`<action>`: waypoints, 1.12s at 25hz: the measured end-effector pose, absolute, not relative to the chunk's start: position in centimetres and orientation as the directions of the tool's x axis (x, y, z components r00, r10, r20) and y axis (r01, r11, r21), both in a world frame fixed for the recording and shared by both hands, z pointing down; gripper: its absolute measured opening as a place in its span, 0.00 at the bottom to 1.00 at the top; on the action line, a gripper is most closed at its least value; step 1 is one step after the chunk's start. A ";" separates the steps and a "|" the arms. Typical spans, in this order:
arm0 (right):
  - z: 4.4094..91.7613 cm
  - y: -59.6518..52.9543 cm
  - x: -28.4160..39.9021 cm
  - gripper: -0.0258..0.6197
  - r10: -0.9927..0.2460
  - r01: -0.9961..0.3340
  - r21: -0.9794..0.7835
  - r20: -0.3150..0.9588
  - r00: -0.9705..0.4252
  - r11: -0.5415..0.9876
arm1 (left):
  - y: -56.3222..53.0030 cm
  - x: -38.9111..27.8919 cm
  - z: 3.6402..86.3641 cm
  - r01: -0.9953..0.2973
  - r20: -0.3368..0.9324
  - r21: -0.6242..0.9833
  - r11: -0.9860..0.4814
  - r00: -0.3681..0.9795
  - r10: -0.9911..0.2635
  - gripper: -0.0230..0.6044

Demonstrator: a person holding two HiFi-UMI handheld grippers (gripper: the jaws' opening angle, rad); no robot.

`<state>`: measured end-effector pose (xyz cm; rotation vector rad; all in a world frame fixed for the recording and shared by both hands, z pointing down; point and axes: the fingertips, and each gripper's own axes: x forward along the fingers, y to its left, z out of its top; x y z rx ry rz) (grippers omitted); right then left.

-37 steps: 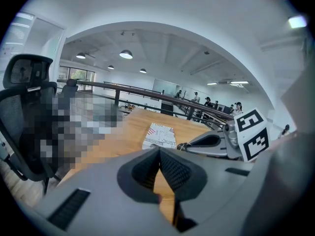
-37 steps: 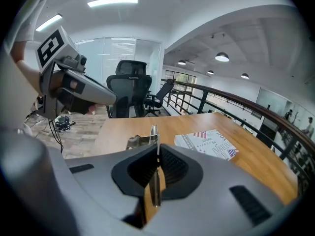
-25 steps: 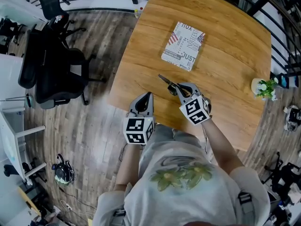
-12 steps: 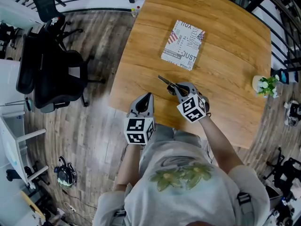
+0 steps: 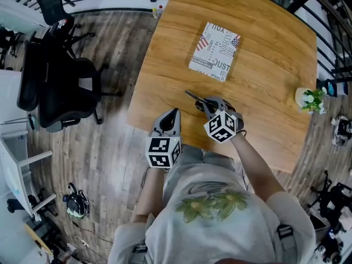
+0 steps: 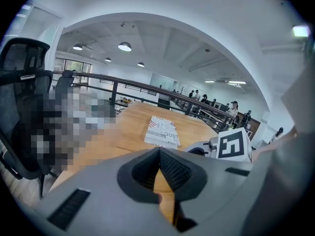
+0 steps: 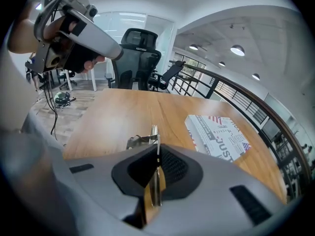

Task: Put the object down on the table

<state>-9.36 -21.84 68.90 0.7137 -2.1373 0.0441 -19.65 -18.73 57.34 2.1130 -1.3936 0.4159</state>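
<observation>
Slim metal tool [image 5: 193, 96], dark and narrow from the head view, sits clamped between the jaws of the right gripper [image 5: 206, 104]. The two pads are pressed nearly together on it. In the right gripper view the tool [image 7: 154, 136] runs edge-on straight up the middle of the right gripper [image 7: 157, 151], and its far end juts out past the jaw tips with a small bent metal part off to the left. That free end lies over the bare top of the light wooden table [image 5: 264, 65], close to the table's near edge. Whether it touches the wood cannot be told.

A white flat box printed with lettering and flag patterns [image 5: 214, 53] lies on the table well beyond the tool's tip.

The left gripper [image 5: 174, 111] hangs just beside the right one at the near table edge. Its jaw tips meet with nothing between them, and only a sliver of wood shows through behind the left gripper [image 6: 160, 151].
</observation>
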 end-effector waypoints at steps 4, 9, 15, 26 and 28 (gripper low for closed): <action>69.2 -21.7 -9.6 0.06 -0.486 -0.483 0.251 0.744 -0.458 0.839 | -18.7 -19.6 57.5 -0.910 0.542 0.290 -0.296 0.412 -0.733 0.06; 69.3 -21.4 -10.0 0.06 -0.492 -0.450 0.285 0.743 -0.454 0.846 | -18.7 -19.5 57.5 -0.909 0.543 0.293 -0.295 0.412 -0.732 0.06; 69.6 -20.8 -10.4 0.08 -0.494 -0.422 0.309 0.742 -0.454 0.852 | -18.6 -19.3 57.6 -0.909 0.546 0.292 -0.298 0.414 -0.729 0.06; 70.9 -19.3 -11.2 0.14 -0.468 -0.350 0.332 0.760 -0.450 0.876 | -18.3 -19.1 57.5 -0.909 0.549 0.285 -0.303 0.414 -0.726 0.06; 71.1 -19.3 -11.2 0.15 -0.466 -0.338 0.338 0.762 -0.449 0.879 | -18.2 -19.0 57.5 -0.909 0.550 0.286 -0.303 0.414 -0.725 0.06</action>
